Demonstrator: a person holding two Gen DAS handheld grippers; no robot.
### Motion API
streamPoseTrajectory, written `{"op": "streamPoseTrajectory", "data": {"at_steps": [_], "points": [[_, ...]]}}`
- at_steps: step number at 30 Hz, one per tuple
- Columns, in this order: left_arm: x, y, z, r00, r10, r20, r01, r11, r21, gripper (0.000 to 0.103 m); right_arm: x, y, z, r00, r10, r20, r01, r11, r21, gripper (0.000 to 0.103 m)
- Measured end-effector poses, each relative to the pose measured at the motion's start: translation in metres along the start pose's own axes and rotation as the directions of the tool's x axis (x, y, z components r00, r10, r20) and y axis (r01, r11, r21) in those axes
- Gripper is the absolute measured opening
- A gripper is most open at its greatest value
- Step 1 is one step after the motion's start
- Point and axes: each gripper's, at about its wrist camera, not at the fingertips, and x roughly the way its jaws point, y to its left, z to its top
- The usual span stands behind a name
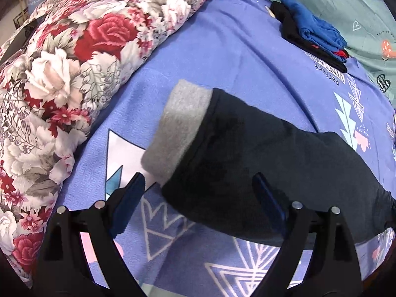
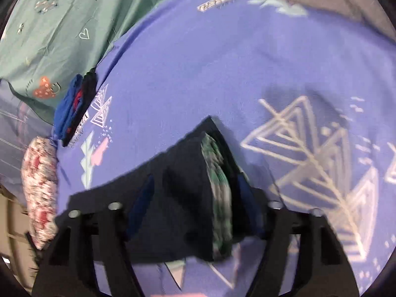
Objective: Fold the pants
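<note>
Dark fleecy pants point(image 1: 259, 153), grey cuff point(image 1: 178, 126)

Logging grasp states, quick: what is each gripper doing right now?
Left gripper: open, straddling the edge of the dark pants.
Right gripper: open, jaws either side of the pants.

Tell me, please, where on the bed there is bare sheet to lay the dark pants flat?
Bare blue sheet lies between the floral quilt and the folded clothes stack, beyond the pants. In the right wrist view, more shows right of the pants. It is crowded along the quilt and by the stack.
</note>
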Motion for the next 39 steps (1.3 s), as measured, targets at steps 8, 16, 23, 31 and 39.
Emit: {"op": "streamPoseTrajectory", "data": {"at_steps": [8, 16, 23, 31, 39], "points": [[0.012, -0.002, -0.003, 0.998, 0.061, -0.024, -0.061, 0.998, 0.010, 0.090, -0.045, 0.035, -0.006, 0.966, 0.139, 0.216, -0.069, 0.949, -0.306, 0.012], [0.002, -0.009, -0.002, 0.999, 0.051, -0.001, -0.051, 0.998, 0.033, 0.090, -0.025, 0.018, -0.018, 0.944, -0.241, 0.227, 0.299, 0.916, -0.267, 0.052], [0.010, -0.020, -0.002, 0.997, 0.073, -0.008, -0.072, 0.994, 0.077, 0.090, 0.005, 0.032, -0.031, 0.911, -0.390, 0.135, 0.412, 0.836, -0.363, 0.053], [-0.009, -0.020, 0.000, 0.999, 0.011, 0.043, -0.014, 0.998, 0.057, 0.090, -0.018, 0.137, -0.018, 0.920, -0.159, 0.358, 0.303, 0.868, -0.394, 0.061], [0.004, -0.055, 0.006, 0.998, -0.051, 0.040, 0.044, 0.987, 0.153, 0.091, 0.114, 0.301, -0.050, 0.992, 0.105, -0.067, -0.123, 0.739, -0.663, 0.055]]}}
